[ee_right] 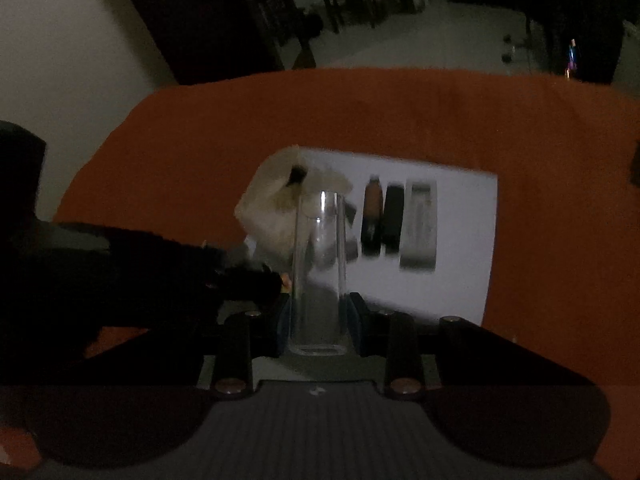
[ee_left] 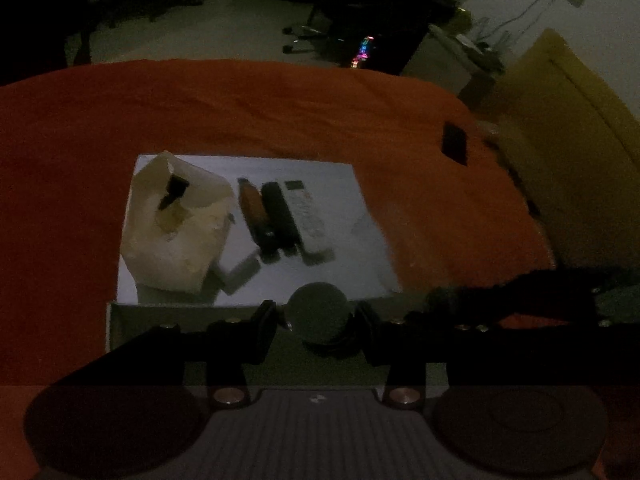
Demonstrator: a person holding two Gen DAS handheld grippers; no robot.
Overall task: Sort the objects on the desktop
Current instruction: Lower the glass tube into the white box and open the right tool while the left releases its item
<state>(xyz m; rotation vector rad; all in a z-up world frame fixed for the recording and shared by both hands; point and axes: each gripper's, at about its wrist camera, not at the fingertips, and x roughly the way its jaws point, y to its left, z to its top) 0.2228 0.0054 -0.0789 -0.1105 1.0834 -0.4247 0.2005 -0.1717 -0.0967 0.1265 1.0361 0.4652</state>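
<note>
A white sheet (ee_left: pixel 328 184) lies on the orange cloth (ee_left: pixel 240 112) covering the table, and everything else is placed from it.

On the sheet's left part stands a cream paper bag (ee_left: pixel 176 232), crumpled and open at the top, with a dark object (ee_left: pixel 174 192) poking out of its mouth; what that object is cannot be made out. Just beside the bag's lower right corner lies a small white block (ee_left: pixel 240 274). Toward the sheet's middle, three long things lie side by side, parallel and touching or nearly so: a brown one (ee_left: pixel 252 206), a black one (ee_left: pixel 278 216) and a pale grey remote-like one (ee_left: pixel 310 220). Well off the sheet's right edge, a small black object (ee_left: pixel 454 144) rests on the cloth.

At the sheet's near edge, the left gripper (ee_left: pixel 316 320) is clenched on a dark round lid-like disc (ee_left: pixel 318 312), held above a cardboard-coloured surface (ee_left: pixel 192 320) whose shape is unclear.

In the right wrist view, the right gripper (ee_right: pixel 318 320) is clamped on a clear glass tube-like vessel (ee_right: pixel 318 272), upright between the pads and empty as far as shows, over the sheet's near edge in front of the bag (ee_right: pixel 276 216).
</note>
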